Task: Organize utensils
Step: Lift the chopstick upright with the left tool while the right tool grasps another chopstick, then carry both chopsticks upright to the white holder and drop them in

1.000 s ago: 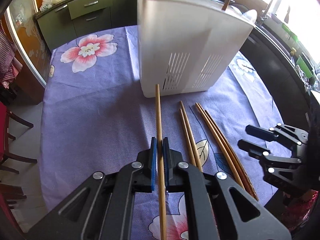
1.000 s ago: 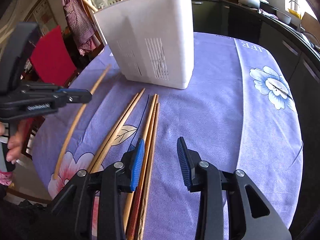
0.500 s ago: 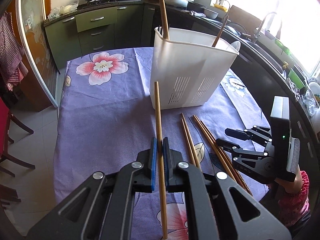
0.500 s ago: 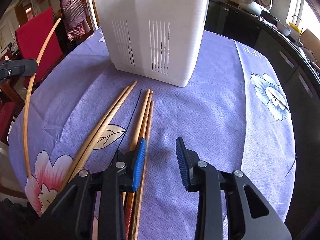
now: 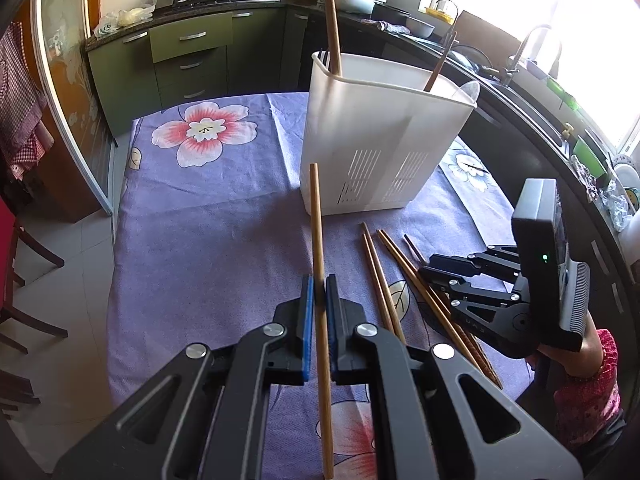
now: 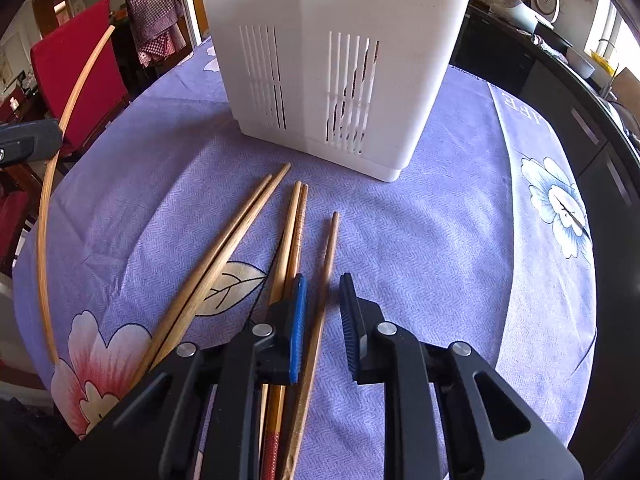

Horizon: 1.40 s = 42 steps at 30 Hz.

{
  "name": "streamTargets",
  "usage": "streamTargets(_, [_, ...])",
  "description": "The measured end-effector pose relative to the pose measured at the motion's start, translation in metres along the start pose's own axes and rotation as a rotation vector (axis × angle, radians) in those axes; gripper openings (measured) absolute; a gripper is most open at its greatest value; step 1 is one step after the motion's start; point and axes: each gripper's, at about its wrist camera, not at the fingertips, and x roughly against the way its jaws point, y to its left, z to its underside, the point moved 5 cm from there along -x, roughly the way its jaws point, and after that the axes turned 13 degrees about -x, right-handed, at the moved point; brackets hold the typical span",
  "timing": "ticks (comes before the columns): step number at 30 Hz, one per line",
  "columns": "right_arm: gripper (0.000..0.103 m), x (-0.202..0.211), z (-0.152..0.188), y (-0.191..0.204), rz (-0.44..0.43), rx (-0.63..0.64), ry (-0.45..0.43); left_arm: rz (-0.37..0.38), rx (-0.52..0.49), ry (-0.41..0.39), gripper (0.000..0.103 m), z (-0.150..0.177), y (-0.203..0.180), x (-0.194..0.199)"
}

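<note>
1. The left gripper (image 5: pixel 319 300) sits in the lower middle of the left wrist view. Its blue pads are squeezed tight on one long chopstick (image 5: pixel 318 240).
2. That chopstick sticks up past the pads toward the middle of the frame. Its top end shows in front of the white utensil holder (image 5: pixel 380 140).
3. In the right wrist view the same chopstick (image 6: pixel 52 168) shows as a long bent line at the left edge. The bend comes from the lens.
4. The white utensil holder stands on the purple flowered tablecloth (image 5: pixel 208 240), in the upper middle of the left view. Two sticks poke out of its top.
5. In the right wrist view the holder (image 6: pixel 340 60) fills the top middle. It has thin slots near its bottom.
6. The right gripper (image 6: pixel 323 312) is in the lower middle of its own view. Its jaws are closing, but the pads are still apart.
7. One thin chopstick (image 6: pixel 326 264) lies on the cloth between those pads. The pads do not press on it yet.
8. Four more chopsticks (image 6: pixel 240 236) lie on the cloth just left of it, in two pairs.
9. In the left view the right gripper (image 5: pixel 428 270) is at the right side, low over the chopsticks, with a person's hand (image 5: pixel 588 348) behind it.
</note>
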Motion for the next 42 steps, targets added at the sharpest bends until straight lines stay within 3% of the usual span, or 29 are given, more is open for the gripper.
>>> streamTargets(3, [0.016, -0.001, -0.004, 0.001, -0.005, -0.003, 0.012, 0.003, -0.004, -0.007, 0.006, 0.0, -0.002, 0.003])
streamTargets(5, [0.007, -0.002, -0.005, 0.002, -0.016, -0.013, 0.019, 0.003, -0.008, -0.008, 0.006, 0.0, -0.002, 0.004])
streamTargets(9, [0.006, 0.008, -0.003, 0.002, -0.04, -0.041, -0.009, 0.005, -0.01, -0.011, 0.006, 0.0, -0.003, 0.006])
streamTargets(23, [0.006, 0.124, -0.007, -0.022, -0.176, -0.124, -0.28, -0.006, -0.027, -0.045, 0.006, -0.006, -0.007, 0.021])
streamTargets(27, [0.006, 0.135, -0.003, -0.026, -0.173, -0.131, -0.294, -0.004, 0.002, 0.036, 0.006, -0.005, 0.001, 0.001])
streamTargets(36, [0.006, 0.139, 0.003, -0.03, -0.184, -0.144, -0.296, -0.051, 0.051, 0.278, 0.011, 0.003, 0.034, -0.092])
streamTargets(42, [0.006, 0.135, 0.002, -0.035, -0.183, -0.156, -0.291, -0.078, 0.018, 0.313, 0.018, 0.003, 0.033, -0.106])
